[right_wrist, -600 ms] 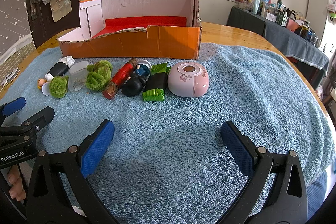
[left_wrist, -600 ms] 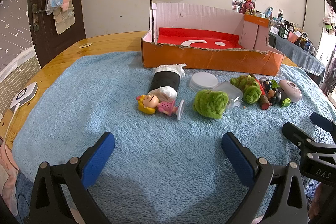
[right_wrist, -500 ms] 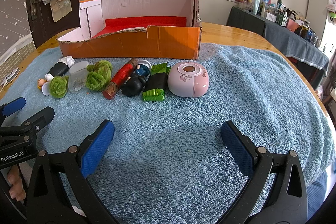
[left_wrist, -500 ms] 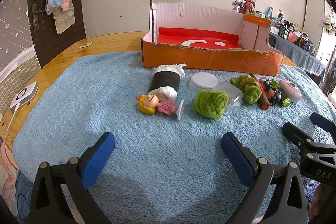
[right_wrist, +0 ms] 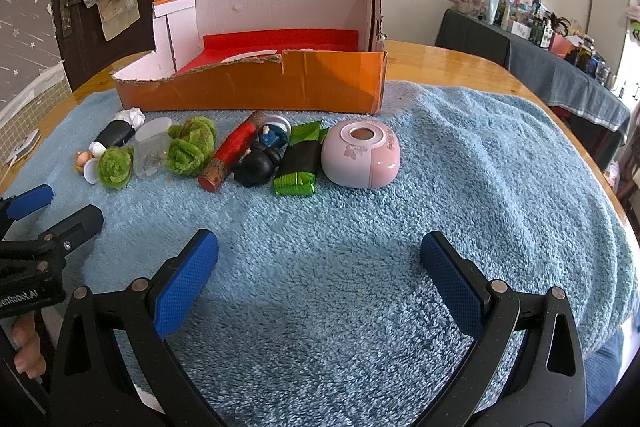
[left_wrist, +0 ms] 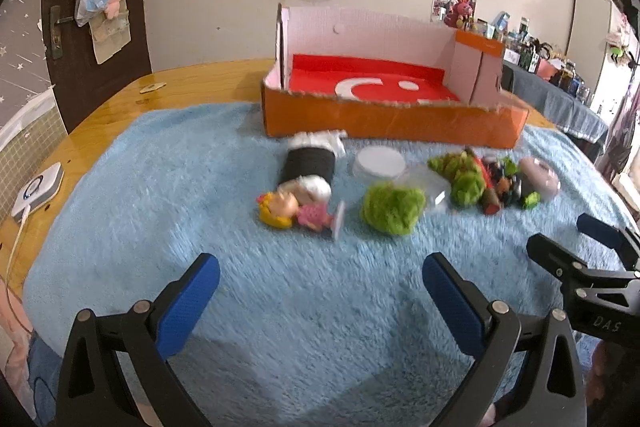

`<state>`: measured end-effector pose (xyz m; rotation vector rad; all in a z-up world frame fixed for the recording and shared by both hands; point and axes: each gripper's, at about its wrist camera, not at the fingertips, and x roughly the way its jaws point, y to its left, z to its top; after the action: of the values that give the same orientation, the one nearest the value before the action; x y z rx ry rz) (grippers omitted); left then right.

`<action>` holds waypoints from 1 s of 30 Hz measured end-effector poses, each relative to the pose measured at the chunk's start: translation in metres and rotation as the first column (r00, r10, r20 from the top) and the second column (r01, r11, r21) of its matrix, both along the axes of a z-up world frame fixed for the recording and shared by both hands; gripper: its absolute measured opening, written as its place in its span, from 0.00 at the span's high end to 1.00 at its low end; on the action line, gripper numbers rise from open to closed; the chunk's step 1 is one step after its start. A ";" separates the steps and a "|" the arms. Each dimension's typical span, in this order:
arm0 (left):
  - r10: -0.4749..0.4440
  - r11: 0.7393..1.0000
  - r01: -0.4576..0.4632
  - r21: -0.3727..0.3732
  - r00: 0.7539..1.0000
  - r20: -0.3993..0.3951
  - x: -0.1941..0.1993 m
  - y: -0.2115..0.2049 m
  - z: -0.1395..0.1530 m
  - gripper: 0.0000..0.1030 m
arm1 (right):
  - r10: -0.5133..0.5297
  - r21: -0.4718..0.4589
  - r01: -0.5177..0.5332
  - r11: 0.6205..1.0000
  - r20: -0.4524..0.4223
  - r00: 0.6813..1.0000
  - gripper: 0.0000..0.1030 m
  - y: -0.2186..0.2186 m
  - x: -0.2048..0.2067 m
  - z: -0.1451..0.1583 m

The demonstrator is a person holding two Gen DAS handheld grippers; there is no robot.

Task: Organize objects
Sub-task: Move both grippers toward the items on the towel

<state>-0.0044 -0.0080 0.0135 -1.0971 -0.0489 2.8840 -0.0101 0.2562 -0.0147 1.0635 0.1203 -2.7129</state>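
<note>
An orange cardboard box [left_wrist: 392, 123] with a red floor stands open at the back of the blue towel [left_wrist: 200, 187]; it also shows in the right wrist view [right_wrist: 256, 87]. In front of it lies a row of small things: a doll [left_wrist: 296, 213], a black roll [left_wrist: 308, 165], a green pom-pom [left_wrist: 394, 209], a red tube [right_wrist: 234, 153], a black figure [right_wrist: 256, 165], a green packet [right_wrist: 300, 163] and a pink round case [right_wrist: 362, 159]. My left gripper [left_wrist: 320, 291] is open and empty above the towel, short of the doll. My right gripper [right_wrist: 318, 275] is open and empty, short of the packet and case.
A clear plastic tub [right_wrist: 150, 157] and a white lid [left_wrist: 380, 163] lie among the toys. A white device with a cable [left_wrist: 38, 187] sits on the wooden table [left_wrist: 180, 87] at the left. A cluttered side table [right_wrist: 560, 67] stands at the right.
The left wrist view has shifted slightly and is blurred by motion; the left gripper has risen or tilted a little. The right gripper and the objects have not moved.
</note>
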 end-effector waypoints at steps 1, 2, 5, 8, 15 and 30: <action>-0.002 1.000 0.002 0.002 1.000 -0.002 -0.004 -0.002 0.007 0.00 | 0.000 -0.001 0.000 1.000 -0.005 1.000 0.00 -0.003 -0.002 0.005; -0.006 1.000 0.006 0.004 1.000 -0.003 -0.006 -0.002 0.009 0.00 | -0.004 0.004 0.004 1.000 -0.011 1.000 0.00 -0.004 -0.001 0.009; -0.018 1.000 0.018 0.006 1.000 0.002 -0.015 -0.009 0.020 0.00 | -0.016 0.005 0.016 1.000 -0.024 1.000 0.00 0.006 -0.010 0.018; -0.027 1.000 0.027 0.000 1.000 0.009 -0.026 -0.016 0.030 0.00 | -0.013 0.001 0.013 1.000 -0.025 1.000 0.00 0.012 -0.021 0.027; -0.058 0.996 0.063 -0.059 0.995 0.083 -0.059 -0.027 0.035 0.00 | -0.054 0.006 0.053 0.999 0.025 0.998 0.00 0.025 -0.054 0.032; -0.111 0.982 0.141 -0.123 0.968 0.227 -0.101 -0.020 0.004 0.06 | -0.017 0.035 0.013 0.999 0.103 0.994 0.00 0.032 -0.073 0.014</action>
<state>-0.1054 -0.0277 0.0174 -1.3841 0.2082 2.6765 -0.0830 0.2884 -0.0004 1.2171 0.1421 -2.6712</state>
